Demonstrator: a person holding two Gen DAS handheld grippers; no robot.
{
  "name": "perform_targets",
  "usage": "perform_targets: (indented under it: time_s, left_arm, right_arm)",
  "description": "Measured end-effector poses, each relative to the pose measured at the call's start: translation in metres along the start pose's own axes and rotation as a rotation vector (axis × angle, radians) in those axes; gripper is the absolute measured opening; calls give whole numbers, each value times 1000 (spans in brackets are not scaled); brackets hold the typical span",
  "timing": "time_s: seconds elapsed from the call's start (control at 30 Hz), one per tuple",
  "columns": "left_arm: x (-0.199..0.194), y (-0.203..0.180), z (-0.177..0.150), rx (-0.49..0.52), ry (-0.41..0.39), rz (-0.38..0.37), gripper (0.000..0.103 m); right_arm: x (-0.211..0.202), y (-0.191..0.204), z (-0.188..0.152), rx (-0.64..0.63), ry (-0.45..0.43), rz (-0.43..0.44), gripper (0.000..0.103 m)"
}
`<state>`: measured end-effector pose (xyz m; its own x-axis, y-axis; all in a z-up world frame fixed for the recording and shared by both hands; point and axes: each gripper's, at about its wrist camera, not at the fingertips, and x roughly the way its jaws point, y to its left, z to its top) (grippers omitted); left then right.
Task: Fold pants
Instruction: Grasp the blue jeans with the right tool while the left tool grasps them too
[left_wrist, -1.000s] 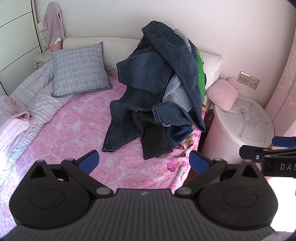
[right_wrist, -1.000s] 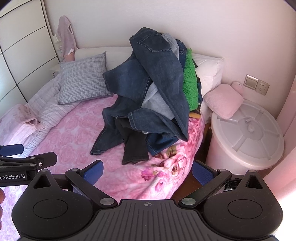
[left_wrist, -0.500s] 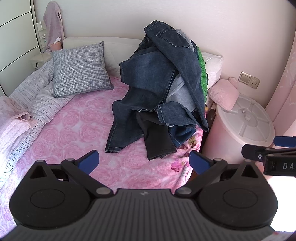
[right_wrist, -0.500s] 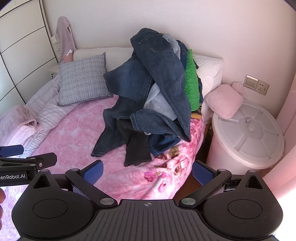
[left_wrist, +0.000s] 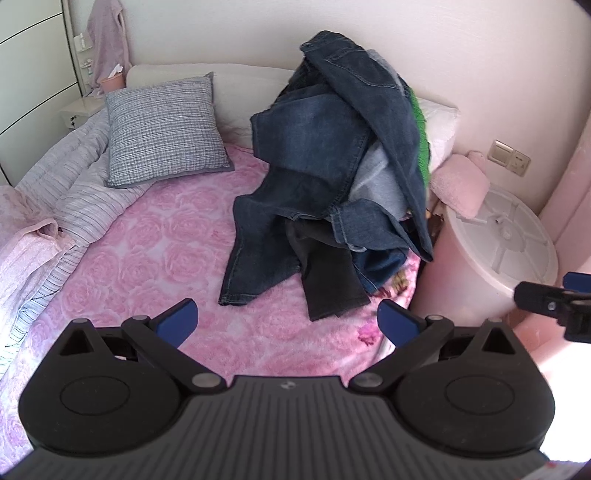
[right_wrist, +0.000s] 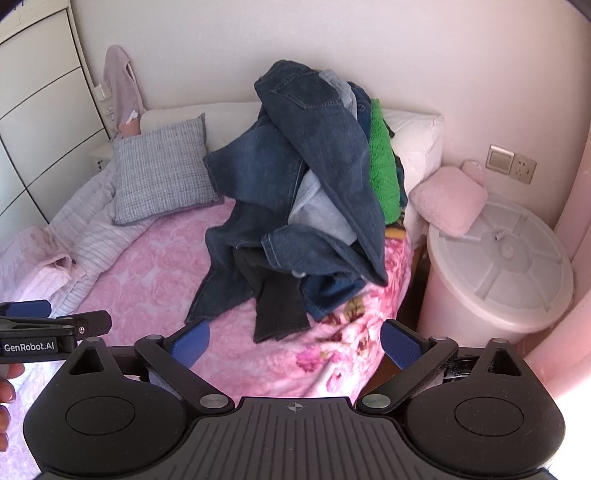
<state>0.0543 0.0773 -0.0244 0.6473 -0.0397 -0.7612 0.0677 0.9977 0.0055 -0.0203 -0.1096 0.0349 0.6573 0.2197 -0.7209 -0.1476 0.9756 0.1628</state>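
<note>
A tall heap of jeans and pants (left_wrist: 332, 158) (right_wrist: 303, 192) is piled on the far right part of a bed with a pink rose blanket (left_wrist: 155, 258) (right_wrist: 155, 273). Dark blue denim lies on top, and a black trouser leg (left_wrist: 328, 284) (right_wrist: 277, 306) and a blue leg (left_wrist: 251, 266) hang toward me. My left gripper (left_wrist: 288, 321) is open above the blanket, short of the heap, holding nothing. My right gripper (right_wrist: 295, 341) is also open and empty, near the bed's right edge. Each gripper shows at the edge of the other's view.
A grey checked pillow (left_wrist: 162, 125) (right_wrist: 162, 170) and a striped quilt (left_wrist: 74, 192) lie at the left. A green knit (right_wrist: 384, 170) and white pillow (right_wrist: 417, 144) sit behind the heap. A round pink bin with white lid (left_wrist: 498, 243) (right_wrist: 498, 258) stands right of the bed.
Both views have shifted slightly closer to the bed and the heap. Both grippers stay open and empty, and the clothes have not moved.
</note>
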Motion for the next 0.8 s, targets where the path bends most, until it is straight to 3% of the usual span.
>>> perform_targets:
  time_s: [0.33,0.5,0.8]
  left_arm:
    - [61,20,51,-99,-27,46,102]
    - [115,20,91,-146,3,60,99]
    - [216,-8,170,-130,28,57,98]
  right_arm:
    - [64,-12,56,-79,-74,-8,83]
    - [120,-26,100,-140,-89,0,78]
    - [230,-46,176,-300,-102,-27,75]
